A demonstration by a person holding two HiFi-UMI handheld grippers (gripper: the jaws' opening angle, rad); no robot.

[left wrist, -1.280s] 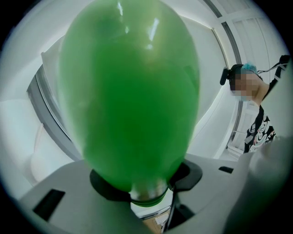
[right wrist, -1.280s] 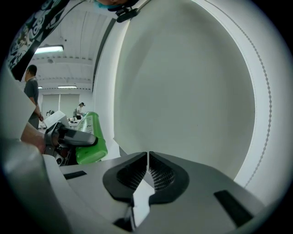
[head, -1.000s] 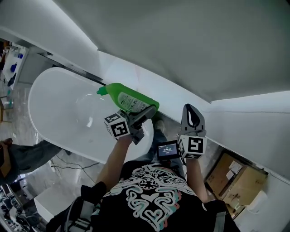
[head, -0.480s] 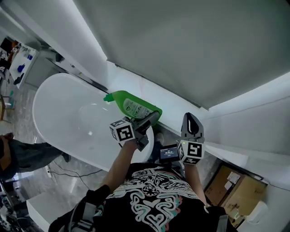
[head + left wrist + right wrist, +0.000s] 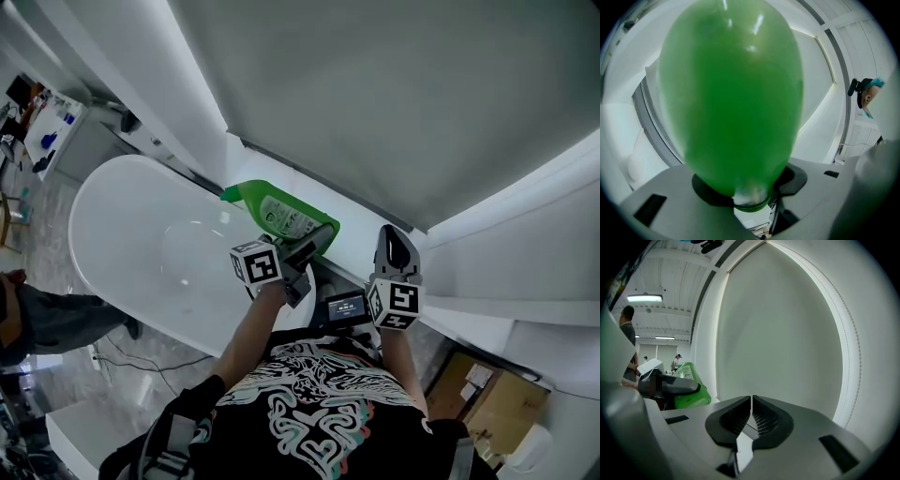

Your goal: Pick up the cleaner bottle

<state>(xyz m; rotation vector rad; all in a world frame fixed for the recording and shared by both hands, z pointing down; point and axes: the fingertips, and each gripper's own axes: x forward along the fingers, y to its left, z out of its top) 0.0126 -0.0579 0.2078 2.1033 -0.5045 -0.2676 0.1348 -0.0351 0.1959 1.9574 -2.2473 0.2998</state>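
The green cleaner bottle [image 5: 281,211] lies tilted in the air over the bathtub's far rim, cap toward the left. My left gripper [image 5: 317,240] is shut on its base end, and the bottle's green body [image 5: 731,103] fills the left gripper view between the grey pads [image 5: 792,176]. To the right my right gripper [image 5: 395,236] points at the white wall, its ribbed jaws [image 5: 751,411] closed together with nothing in them. The bottle [image 5: 690,386] shows at the left of the right gripper view, with the left gripper's dark finger [image 5: 670,385] across it.
A white bathtub [image 5: 141,244] stretches to the left below the bottle. White wall panels rise close ahead of both grippers. A small screen [image 5: 345,307] sits between my hands. A cardboard box [image 5: 492,398] stands on the floor at the lower right, and a seated person's leg [image 5: 56,319] shows at the far left.
Both grippers have risen a little, and the bottle has gone up with the left one. The right jaws have stayed closed.
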